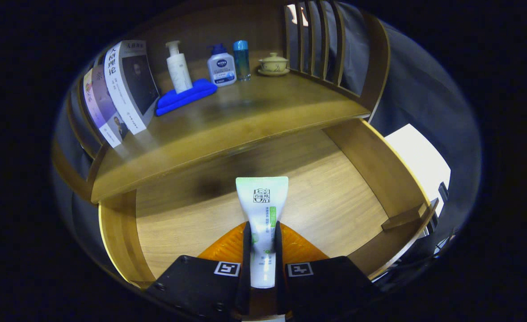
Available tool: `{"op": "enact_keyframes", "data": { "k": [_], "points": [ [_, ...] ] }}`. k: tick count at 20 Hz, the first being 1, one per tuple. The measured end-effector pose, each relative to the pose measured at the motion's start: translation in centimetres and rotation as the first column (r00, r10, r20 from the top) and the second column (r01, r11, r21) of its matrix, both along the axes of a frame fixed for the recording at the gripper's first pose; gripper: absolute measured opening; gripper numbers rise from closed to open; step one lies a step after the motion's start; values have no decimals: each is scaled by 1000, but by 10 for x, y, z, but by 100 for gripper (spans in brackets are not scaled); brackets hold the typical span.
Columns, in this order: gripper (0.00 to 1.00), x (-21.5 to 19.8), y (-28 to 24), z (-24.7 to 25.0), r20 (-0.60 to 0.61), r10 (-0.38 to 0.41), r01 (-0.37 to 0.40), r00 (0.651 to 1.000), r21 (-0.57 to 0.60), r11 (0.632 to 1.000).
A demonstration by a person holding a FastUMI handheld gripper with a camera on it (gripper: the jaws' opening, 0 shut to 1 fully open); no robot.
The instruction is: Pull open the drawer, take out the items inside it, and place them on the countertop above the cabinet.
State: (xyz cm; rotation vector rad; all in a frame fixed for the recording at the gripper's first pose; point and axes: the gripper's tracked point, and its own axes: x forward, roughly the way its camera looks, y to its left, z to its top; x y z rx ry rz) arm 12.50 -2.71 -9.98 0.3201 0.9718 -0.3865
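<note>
i had the gripper (pixel 262 237) clamped on the tube (pixel 262 210), lifted over the open drawer (pixel 335 192); drawer floor looked bare, counter (pixel 245 116) drop still to do.

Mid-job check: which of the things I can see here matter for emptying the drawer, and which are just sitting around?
Job:
- tool, shut on the white tube
- open drawer below it
- countertop, where the tube goes

Lying about, all on the countertop:
- books
- blue cloth
- pump bottle
- white and blue bottle
- blue bottle
- lidded cup
</note>
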Motion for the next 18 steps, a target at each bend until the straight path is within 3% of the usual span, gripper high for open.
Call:
{"op": "enact_keyframes", "data": {
  "k": [10,18],
  "points": [
    [24,47,-9,77,248,105,-78,963,-114,990],
    [24,106,-31,100,322,164,-115,933,-165,980]
  ]
}}
